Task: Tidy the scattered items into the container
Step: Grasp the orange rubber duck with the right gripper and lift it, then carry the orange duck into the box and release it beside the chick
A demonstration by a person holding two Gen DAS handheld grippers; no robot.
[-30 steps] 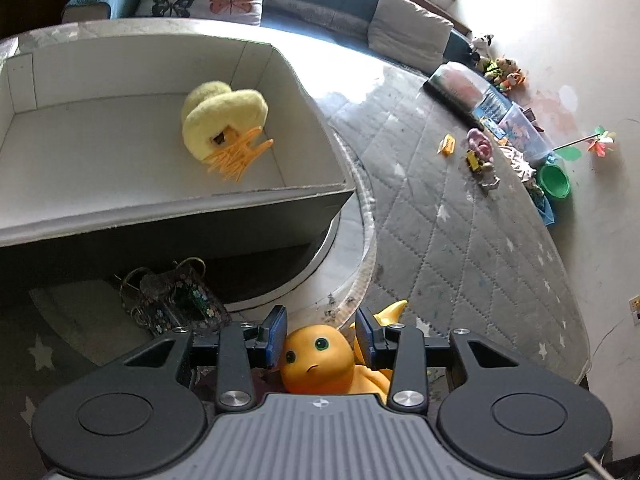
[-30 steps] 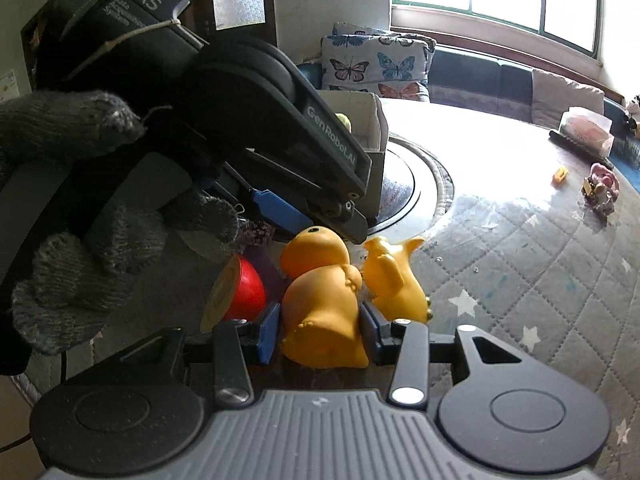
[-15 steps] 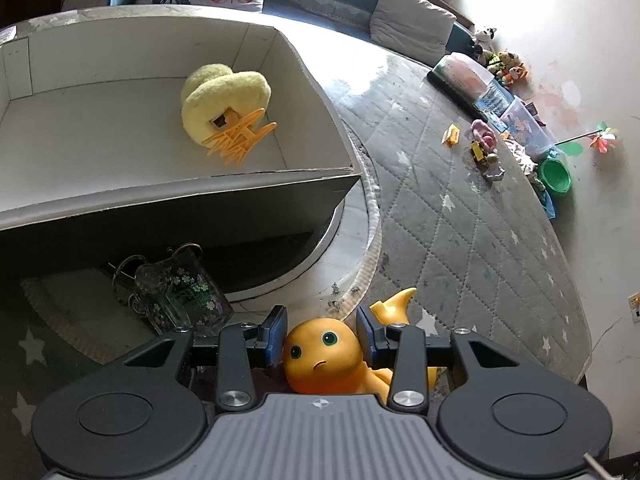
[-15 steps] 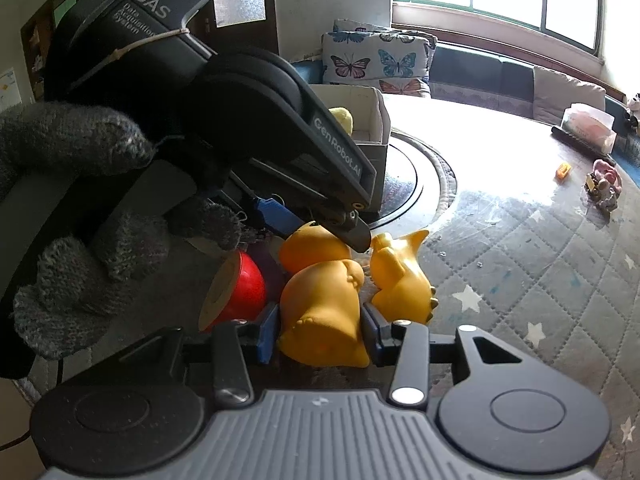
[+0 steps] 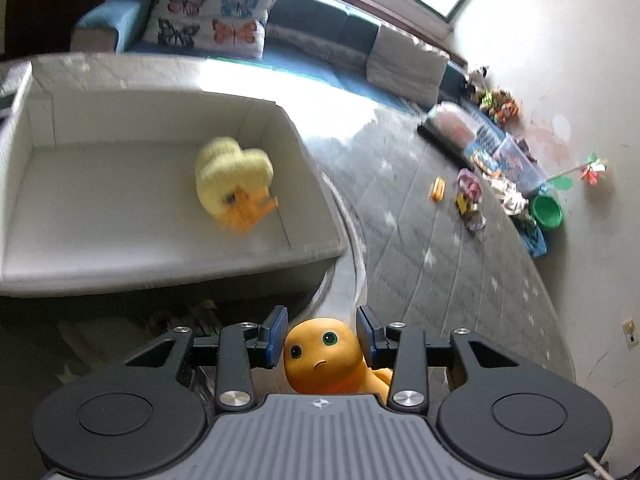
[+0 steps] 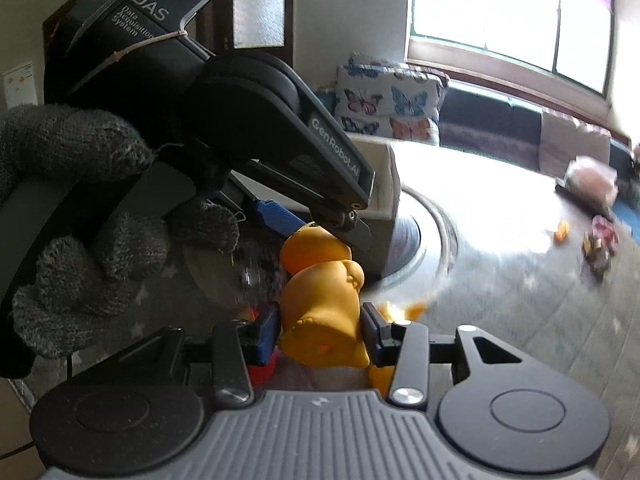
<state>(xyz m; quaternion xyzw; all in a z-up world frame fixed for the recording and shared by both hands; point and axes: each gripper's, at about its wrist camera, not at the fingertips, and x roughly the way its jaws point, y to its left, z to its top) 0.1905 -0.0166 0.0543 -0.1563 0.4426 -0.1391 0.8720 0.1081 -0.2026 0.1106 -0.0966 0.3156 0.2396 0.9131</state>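
Note:
An orange rubber toy (image 5: 326, 360) with green eyes is held at both ends. My left gripper (image 5: 322, 336) is shut on its head. My right gripper (image 6: 320, 334) is shut on its lower body (image 6: 324, 312). The toy hangs in the air in front of the grey box (image 5: 168, 268). A yellow plush duck (image 5: 234, 182) lies inside the box. A second yellow toy (image 6: 400, 310) shows blurred just past my right fingers. A red toy (image 6: 260, 372) lies under my right gripper.
A glass cup (image 5: 200, 312) with flowers stands in the shadow below the box. Small toys (image 5: 468, 196), a plastic bin (image 5: 508, 156) and a green bowl (image 5: 546, 210) lie at the table's far right edge. A sofa with butterfly cushions (image 5: 212, 20) stands behind.
Both grippers have lifted the orange toy up off the table and toward the box. The yellow toy and red toy stay below. The view is blurred with motion.

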